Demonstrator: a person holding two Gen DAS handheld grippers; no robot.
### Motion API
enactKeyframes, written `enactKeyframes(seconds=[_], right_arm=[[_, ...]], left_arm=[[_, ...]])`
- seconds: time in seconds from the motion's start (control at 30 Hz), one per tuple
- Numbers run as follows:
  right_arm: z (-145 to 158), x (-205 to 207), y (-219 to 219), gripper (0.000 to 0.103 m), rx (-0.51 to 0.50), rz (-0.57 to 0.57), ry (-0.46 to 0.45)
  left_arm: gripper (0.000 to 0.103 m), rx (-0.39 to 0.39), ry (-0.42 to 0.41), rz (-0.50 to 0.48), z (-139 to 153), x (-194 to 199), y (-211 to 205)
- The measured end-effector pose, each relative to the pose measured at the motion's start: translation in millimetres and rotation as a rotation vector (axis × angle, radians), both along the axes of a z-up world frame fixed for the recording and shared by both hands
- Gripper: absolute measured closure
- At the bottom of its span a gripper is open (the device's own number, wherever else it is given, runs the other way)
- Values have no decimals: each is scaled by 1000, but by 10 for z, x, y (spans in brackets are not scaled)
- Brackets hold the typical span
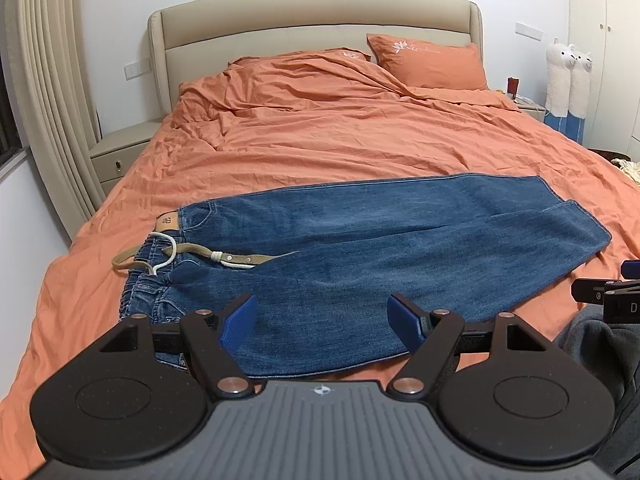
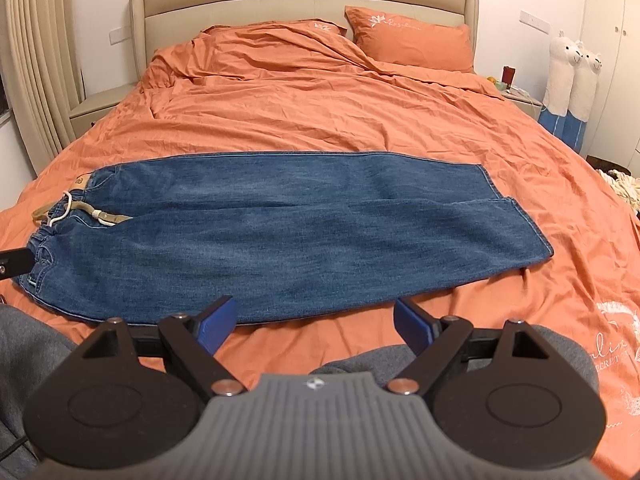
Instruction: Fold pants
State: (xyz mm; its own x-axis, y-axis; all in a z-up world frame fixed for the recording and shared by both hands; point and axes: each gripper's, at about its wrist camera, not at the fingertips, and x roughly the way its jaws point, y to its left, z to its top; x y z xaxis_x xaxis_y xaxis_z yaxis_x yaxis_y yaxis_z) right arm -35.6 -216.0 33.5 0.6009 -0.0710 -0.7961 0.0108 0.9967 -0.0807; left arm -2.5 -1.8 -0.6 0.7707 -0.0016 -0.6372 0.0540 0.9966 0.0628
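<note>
Left wrist view shows the jeans (image 1: pixel 360 248) lying leg-on-leg across the orange bed (image 1: pixel 320 140), waistband at nine o'clock, both the left gripper (image 1: pixel 322 316) and right gripper (image 2: pixel 314 320) spread and empty; heavy, limp denim likely suits pinching waistband and hems.

orange bed (image 2: pixel 320 92), pillow (image 2: pixel 416 40), llama plush (image 2: pixel 572 76), nightstand (image 1: pixel 120 156)

Black gripper (image 1: pixel 322 322) w/ blue pads (image 1: pixel 239 322), silver screws, grey ribbed body

One pair of jeans (image 2: pixel 280 224), two pillows (image 2: pixel 416 40), two plush alpacas (image 2: pixel 572 80), two grippers (image 1: pixel 322 320).
</note>
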Motion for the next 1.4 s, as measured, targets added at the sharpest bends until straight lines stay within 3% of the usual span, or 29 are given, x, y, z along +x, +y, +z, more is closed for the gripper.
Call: enactKeyframes(seconds=[1.4], right_arm=[[11, -86, -42, 21, 10, -16, -1]], left_arm=[[16, 16, -8, -13, 20, -41, -64]])
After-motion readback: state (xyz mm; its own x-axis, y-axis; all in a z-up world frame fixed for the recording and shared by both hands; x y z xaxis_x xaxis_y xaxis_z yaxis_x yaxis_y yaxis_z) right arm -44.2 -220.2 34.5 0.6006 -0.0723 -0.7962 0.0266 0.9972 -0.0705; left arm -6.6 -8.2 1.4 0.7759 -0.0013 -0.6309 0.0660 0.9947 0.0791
